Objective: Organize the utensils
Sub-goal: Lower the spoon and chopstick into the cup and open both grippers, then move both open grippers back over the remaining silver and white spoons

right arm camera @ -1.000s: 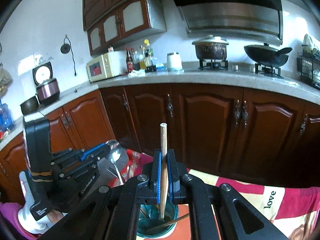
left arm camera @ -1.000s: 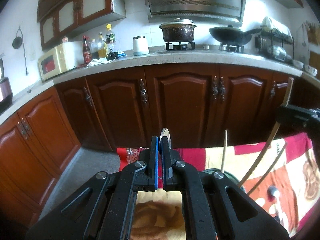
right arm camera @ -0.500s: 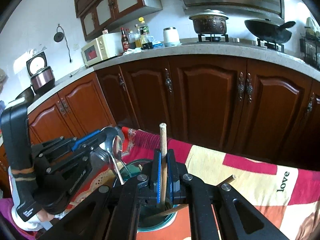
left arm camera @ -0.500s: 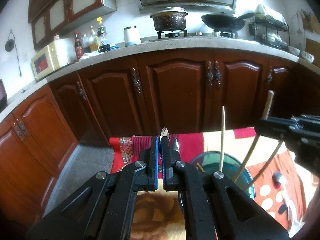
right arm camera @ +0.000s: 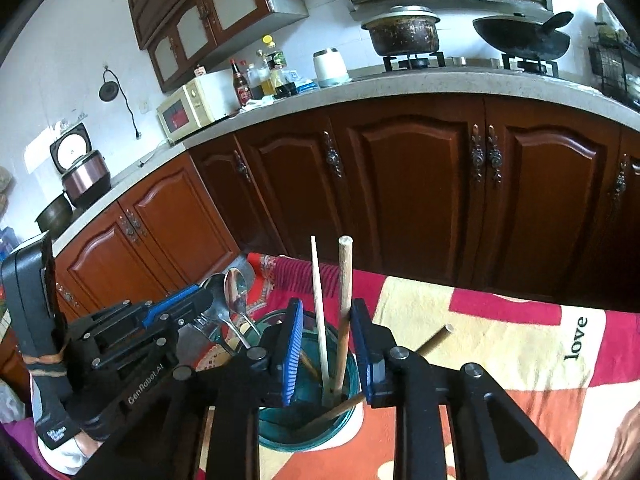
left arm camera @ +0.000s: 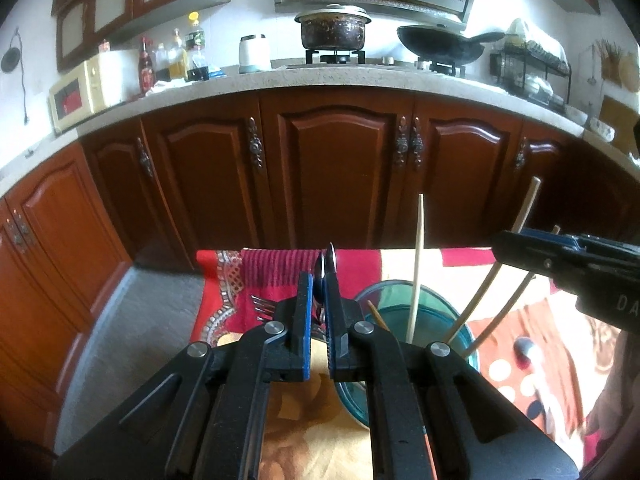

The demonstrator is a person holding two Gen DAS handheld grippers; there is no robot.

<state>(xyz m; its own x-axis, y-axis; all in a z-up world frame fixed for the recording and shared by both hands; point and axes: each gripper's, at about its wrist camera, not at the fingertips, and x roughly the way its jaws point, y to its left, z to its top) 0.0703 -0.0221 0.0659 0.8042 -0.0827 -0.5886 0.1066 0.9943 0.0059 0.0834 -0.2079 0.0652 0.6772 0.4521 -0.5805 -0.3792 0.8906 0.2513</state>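
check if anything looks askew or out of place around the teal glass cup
One metal fork lies flat on the patterned cloth beside the teal glass cup, not in it. Inside, the wooden chopsticks lean unevenly, one brown-handled stick tipped far over the rim. Nothing spilled or broken.

Patterned cloth-covered table [right arm camera: 500, 344], teal glass cup [right arm camera: 276, 432], fork [left arm camera: 262, 306]

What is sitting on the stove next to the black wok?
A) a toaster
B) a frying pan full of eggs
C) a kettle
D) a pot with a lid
D: on the stove beside the black wok stands a dark, worn pot with a metal lid on top, resting on the burner.
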